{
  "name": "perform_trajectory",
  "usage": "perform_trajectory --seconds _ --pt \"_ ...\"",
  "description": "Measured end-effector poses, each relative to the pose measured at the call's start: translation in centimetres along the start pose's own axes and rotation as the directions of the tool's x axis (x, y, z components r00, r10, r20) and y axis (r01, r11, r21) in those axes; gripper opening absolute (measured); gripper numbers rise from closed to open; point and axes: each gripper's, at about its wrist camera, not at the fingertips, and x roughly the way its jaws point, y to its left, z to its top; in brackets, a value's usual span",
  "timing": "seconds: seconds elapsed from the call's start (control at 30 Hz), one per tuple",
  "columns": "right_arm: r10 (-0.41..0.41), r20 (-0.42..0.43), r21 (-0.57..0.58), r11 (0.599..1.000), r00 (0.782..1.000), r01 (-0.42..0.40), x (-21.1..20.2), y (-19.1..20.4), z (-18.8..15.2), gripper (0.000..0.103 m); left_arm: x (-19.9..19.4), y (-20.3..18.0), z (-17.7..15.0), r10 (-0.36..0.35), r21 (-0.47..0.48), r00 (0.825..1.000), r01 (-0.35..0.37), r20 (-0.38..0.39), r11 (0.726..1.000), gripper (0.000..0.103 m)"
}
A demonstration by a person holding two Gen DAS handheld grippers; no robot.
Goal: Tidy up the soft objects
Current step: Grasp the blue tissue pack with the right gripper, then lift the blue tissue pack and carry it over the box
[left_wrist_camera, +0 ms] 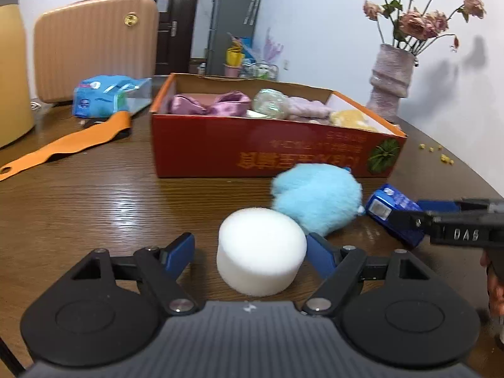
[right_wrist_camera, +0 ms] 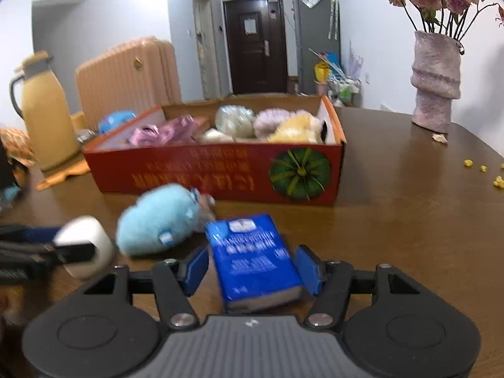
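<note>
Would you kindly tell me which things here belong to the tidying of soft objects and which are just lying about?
Job:
white sponge cylinder
blue fluffy toy
blue tissue pack
red cardboard box
left gripper
right gripper

Lying about:
vase of dried roses
yellow thermos jug
peach suitcase
orange strap

The left hand-held gripper [left_wrist_camera: 251, 253] points forward and slightly down, its two blue-padded fingers [left_wrist_camera: 180, 253] spread wide apart, the pads not pressing on anything. The right hand-held gripper [right_wrist_camera: 253, 267] is angled the same way, its blue fingers [right_wrist_camera: 197, 266] set closer together but not visibly pressing. In the left wrist view the right gripper reaches in from the right edge, with part of a hand [left_wrist_camera: 494, 283] behind it.
</note>
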Motion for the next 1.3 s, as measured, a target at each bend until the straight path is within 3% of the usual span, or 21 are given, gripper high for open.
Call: perform_trajectory --seconds 0.07,0.23,0.33,0.4,0.5,0.6,0.73,0.8,0.93,1.03,1.17,1.3 --pt "0.012 0.001 -0.020 1.000 1.000 -0.012 -0.7 0.6 -0.6 0.051 -0.7 -0.1 -0.3 -0.001 0.010 1.000 0.001 -0.005 1.000 0.081" --pt "0.155 -0.017 -0.058 0.986 0.988 -0.155 -3.6 3.4 -3.0 0.053 -2.3 -1.0 -2.1 -0.012 0.003 0.999 0.012 -0.041 1.000 0.081" --pt "0.312 -0.046 -0.020 0.950 0.949 -0.313 -5.6 4.2 -3.9 0.053 -3.6 -1.9 -3.0 -0.066 -0.015 0.997 0.065 -0.046 0.998 0.081" --pt "0.347 -0.025 0.000 0.938 0.938 -0.347 -6.9 4.0 -4.0 0.054 -4.2 -2.5 -3.3 -0.075 -0.007 0.996 0.074 -0.039 0.997 0.081" --pt "0.313 -0.005 -0.003 0.950 0.950 -0.313 -8.0 3.2 -3.9 0.055 -4.3 -2.8 -3.2 -0.086 -0.016 0.995 0.085 -0.046 0.996 0.080" --pt "0.319 -0.020 0.007 0.948 0.948 -0.319 -8.3 2.4 -4.2 0.055 -4.8 -3.2 -2.6 -0.116 -0.035 0.993 0.114 -0.039 0.993 0.076" --pt "0.259 -0.007 0.039 0.965 0.966 -0.258 -8.1 1.9 -4.7 0.050 -5.5 -4.2 -2.3 -0.202 -0.082 0.979 0.199 -0.027 0.977 0.071" --pt "0.249 -0.027 0.052 0.968 0.968 -0.247 -7.7 1.5 -4.9 0.040 -5.5 -5.3 -2.4 -0.234 -0.057 0.972 0.233 -0.027 0.971 0.070" --pt "0.229 0.001 0.068 0.971 0.973 -0.229 -8.2 1.0 -5.0 0.040 -5.3 -6.7 -2.6 -0.247 -0.037 0.968 0.245 -0.052 0.969 0.068" --pt "0.206 0.019 0.078 0.975 0.978 -0.207 -8.1 0.4 -4.6 0.040 -5.7 -7.9 -3.6 -0.270 0.043 0.961 0.273 -0.063 0.961 0.075" --pt "0.205 0.027 0.087 0.975 0.978 -0.207 -7.1 0.2 -3.5 0.040 -5.8 -8.5 -5.2 -0.236 0.124 0.968 0.246 -0.091 0.961 0.073" --pt "0.216 0.033 0.063 0.974 0.976 -0.217 -6.1 1.0 -2.5 0.040 -5.9 -5.1 -5.0 -0.114 0.059 0.991 0.118 -0.066 0.991 0.068"
